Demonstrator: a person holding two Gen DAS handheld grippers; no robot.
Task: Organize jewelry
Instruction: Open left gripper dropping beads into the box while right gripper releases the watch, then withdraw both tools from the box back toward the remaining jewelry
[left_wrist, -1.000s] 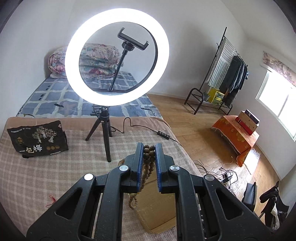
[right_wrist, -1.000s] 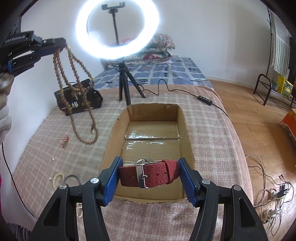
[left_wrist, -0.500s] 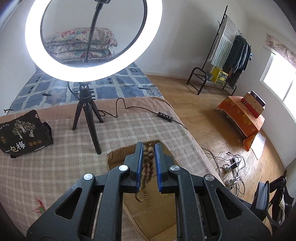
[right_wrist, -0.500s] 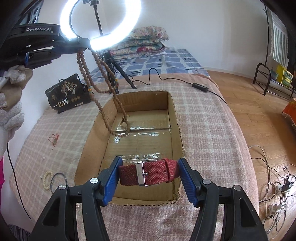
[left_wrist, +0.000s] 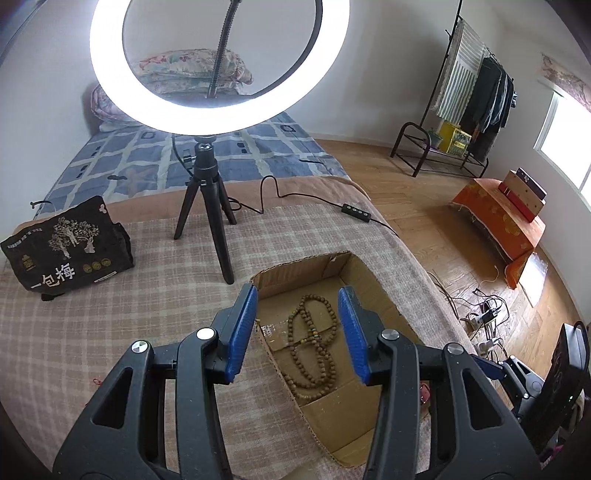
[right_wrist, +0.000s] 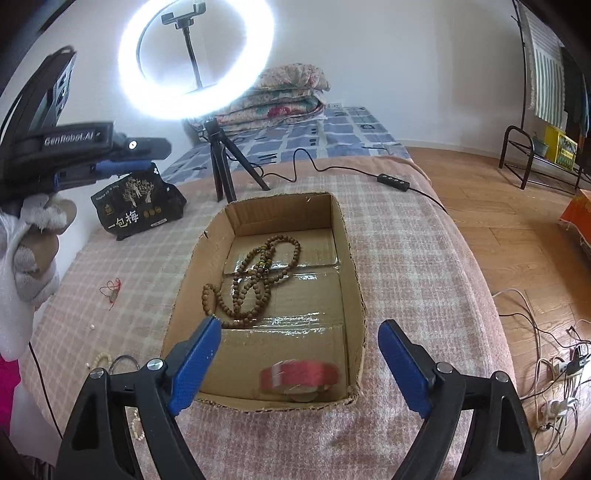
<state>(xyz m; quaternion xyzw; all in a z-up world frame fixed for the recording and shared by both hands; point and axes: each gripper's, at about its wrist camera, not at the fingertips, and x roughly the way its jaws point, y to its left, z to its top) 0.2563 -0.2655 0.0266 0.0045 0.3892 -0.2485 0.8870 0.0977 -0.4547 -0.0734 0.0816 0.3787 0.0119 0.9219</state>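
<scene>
Hovering over the open brown cardboard box (left_wrist: 373, 291), the left gripper (left_wrist: 297, 330), jaws just parted about halfway, nothing between the blue pads. Below and ahead of those pads, flat on the box floor: the long brown wooden bead necklace (left_wrist: 312, 347), coiled in loops. Opposite, the right gripper (right_wrist: 295, 365), jaws just swung wide, pads clear of everything. Between and under them, blurred, at the box's near wall: the red woven watch strap (right_wrist: 299, 376). Beyond both tongs, a glowing ring light on a black tripod (left_wrist: 207, 192).
</scene>
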